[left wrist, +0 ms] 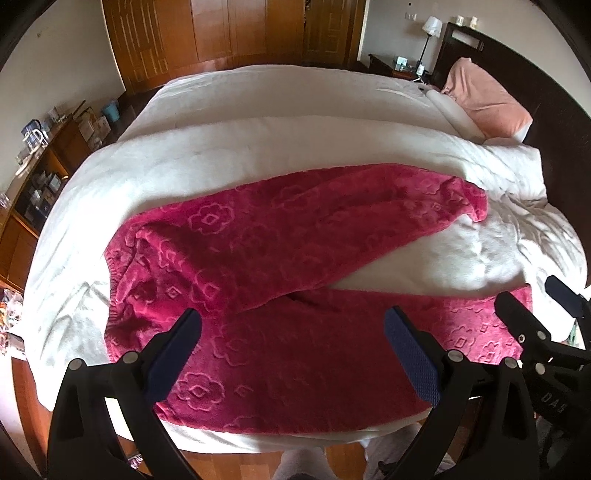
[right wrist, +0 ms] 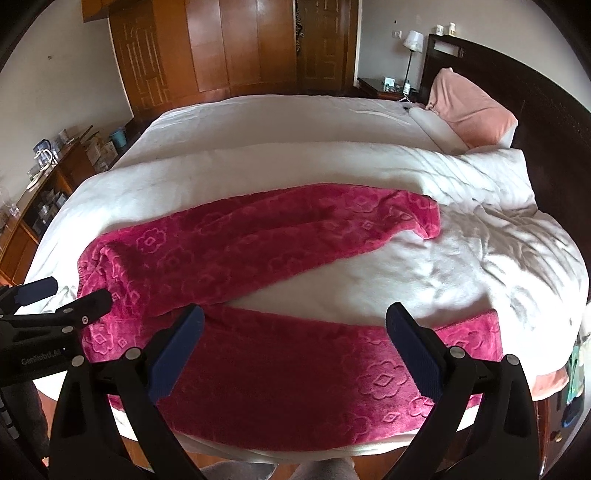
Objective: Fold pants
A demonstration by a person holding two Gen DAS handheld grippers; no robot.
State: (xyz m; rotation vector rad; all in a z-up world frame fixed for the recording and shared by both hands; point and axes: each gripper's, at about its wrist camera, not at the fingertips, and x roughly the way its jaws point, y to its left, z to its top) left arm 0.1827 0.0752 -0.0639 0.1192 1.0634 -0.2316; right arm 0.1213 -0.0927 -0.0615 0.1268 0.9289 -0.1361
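Observation:
The pink fleece pants (left wrist: 258, 258) with an embossed flower pattern lie spread on the white bed (left wrist: 258, 140), the two legs splayed in a V to the right, the waist at the left. The near leg runs along the bed's front edge. My left gripper (left wrist: 291, 332) is open above the near leg by the crotch, holding nothing. My right gripper (right wrist: 295, 328) is open above the near leg (right wrist: 295, 369), empty; it also shows at the right edge of the left wrist view (left wrist: 532, 299). The left gripper shows at the left edge of the right wrist view (right wrist: 66, 291).
A pink pillow (left wrist: 484, 99) lies against the dark headboard (left wrist: 554, 110) at the far right. A wooden wardrobe (left wrist: 221, 33) stands behind the bed. A low wooden shelf with bottles (left wrist: 33, 173) runs along the left wall. A nightstand with a lamp (left wrist: 430, 29) stands at the back right.

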